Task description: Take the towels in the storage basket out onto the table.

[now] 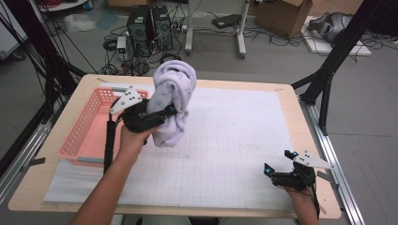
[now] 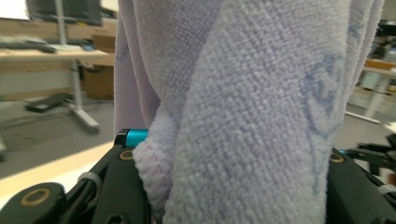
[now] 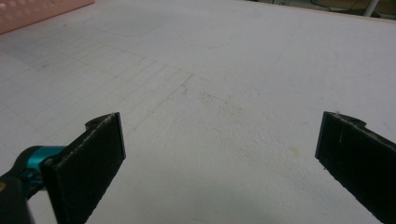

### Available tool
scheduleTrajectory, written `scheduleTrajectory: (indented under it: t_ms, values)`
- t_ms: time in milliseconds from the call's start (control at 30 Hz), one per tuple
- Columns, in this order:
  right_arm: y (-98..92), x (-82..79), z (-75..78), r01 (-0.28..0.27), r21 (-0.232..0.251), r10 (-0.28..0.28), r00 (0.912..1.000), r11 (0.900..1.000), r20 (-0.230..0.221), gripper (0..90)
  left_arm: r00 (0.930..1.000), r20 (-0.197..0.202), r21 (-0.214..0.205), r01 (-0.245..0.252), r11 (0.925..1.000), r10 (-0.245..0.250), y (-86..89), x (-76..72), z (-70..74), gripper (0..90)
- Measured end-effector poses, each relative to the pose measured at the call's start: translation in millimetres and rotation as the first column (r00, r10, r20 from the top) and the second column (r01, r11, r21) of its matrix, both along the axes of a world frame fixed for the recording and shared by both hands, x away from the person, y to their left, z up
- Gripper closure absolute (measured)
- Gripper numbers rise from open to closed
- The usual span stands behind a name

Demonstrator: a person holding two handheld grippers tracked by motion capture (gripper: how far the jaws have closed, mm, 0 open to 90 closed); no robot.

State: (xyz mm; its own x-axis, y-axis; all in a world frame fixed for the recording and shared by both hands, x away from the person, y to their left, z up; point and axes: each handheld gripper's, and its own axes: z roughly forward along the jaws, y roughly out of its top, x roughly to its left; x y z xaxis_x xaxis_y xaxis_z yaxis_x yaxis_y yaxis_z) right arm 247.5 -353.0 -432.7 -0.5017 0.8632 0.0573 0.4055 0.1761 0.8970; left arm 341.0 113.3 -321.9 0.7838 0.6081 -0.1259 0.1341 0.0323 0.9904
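Nearest to us, the right gripper sits low at the table's near right corner, w/ its fingers spread wide apart and nothing btwn them. In the right gripper view we're looking across bare white grid paper, and a bit of pink basket peeks in at the top left.

Further in on the left, the left gripper is up off the table w/ its fingers clamped on a lavender towel. The towel's bunched into a thick roll, standing roughly upright: top half pokes above the gripper, bottom half hangs below it, clear of the paper. In the left gripper view we've got fuzzy terry cloth w/ a faint blue print, wedged btwn both black fingers.

Just left of the towel is the pink plastic basket, sitting on the table's left side. Towel's beside its right rim, not over it afaict.

Beyond the table: floor w/ two PC towers, cables and a cardboard box.
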Motion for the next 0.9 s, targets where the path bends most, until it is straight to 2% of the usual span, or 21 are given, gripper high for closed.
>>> scheduleTrajectory:
  t_ms: [67, 167, 233, 333, 433, 467, 567, 667, 767, 800, 867, 900]
  values:
    - [-0.3, -0.3, 0.2, 0.001, 0.002, -0.001, 1.0, 1.0, -0.004, 0.2, 0.9998, -0.009, 0.033, 0.02, 0.9993, -0.019, -13.3, 0.7, -5.5, 53.8]
    - [-1.2, 0.5, -0.5, 0.0, -0.001, 0.0, 1.0, 1.0, -0.002, 0.3, 0.9987, -0.026, 0.047, 0.044, 0.9979, -0.043, -32.6, 3.2, -15.8, 53.8]
    - [-1.4, 0.8, -0.9, 0.0, -0.002, 0.0, 1.0, 1.0, -0.005, 0.2, 0.9977, -0.046, 0.053, 0.052, 0.9972, -0.05, -45.3, 6.6, -23.8, 53.7]
    - [-1.7, 1.0, -1.3, -0.001, -0.006, 0.001, 1.0, 1.0, -0.005, 0.2, 0.9964, -0.068, 0.091, 0.057, 0.9942, -0.051, -64.9, 13.5, -37.5, 53.8]
    - [-2.2, 1.2, -1.5, -0.003, -0.009, 0.003, 1.0, 1.0, -0.005, 0.2, 0.9927, -0.113, 0.127, 0.056, 0.9903, -0.041, -82.5, 23.4, -53.8, 53.8]
    - [-2.9, 1.5, -1.8, -0.002, -0.003, 0.002, 0.9999, 1.0, -0.012, 0.2, 0.9896, -0.139, 0.137, 0.055, 0.9891, -0.036, -91.0, 29.5, -64.0, 53.7]
    - [-4.0, 2.4, -2.7, -0.001, -0.01, 0.001, 0.9999, 0.9999, -0.015, 0.3, 0.988, -0.152, 0.151, 0.051, 0.9872, -0.028, -96.5, 34.1, -72.2, 53.4]
    - [-5.0, 1.9, -2.6, 0.005, -0.005, -0.005, 0.9998, 1.0, -0.021, 0.2, 0.9821, -0.188, 0.167, 0.049, 0.9848, -0.017, -100.8, 41.5, -84.1, 52.0]
    - [-5.5, 2.8, -3.4, 0.004, -0.003, -0.004, 0.9997, 1.0, -0.023, 0.3, 0.9747, -0.223, 0.201, 0.051, 0.9782, -0.005, -105.2, 46.6, -95.0, 49.6]
    - [-5.1, 2.8, -3.6, 0.009, 0.001, -0.009, 0.9995, 1.0, -0.029, 0.2, 0.9717, -0.236, 0.228, 0.057, 0.9721, -0.002, -107.1, 48.0, -99.9, 48.7]
    - [-3.7, 2.5, -3.6, 0.007, 0.001, -0.007, 0.9995, 1.0, -0.031, 0.3, 0.9703, -0.242, 0.238, 0.059, 0.9695, 0.001, -107.2, 48.5, -100.8, 43.8]
    - [-3.0, 1.9, -3.3, 0.004, -0.002, -0.004, 0.9996, 1.0, -0.029, 0.2, 0.9675, -0.253, 0.23, 0.056, 0.9715, 0.004, -107.3, 48.7, -101.1, 39.0]
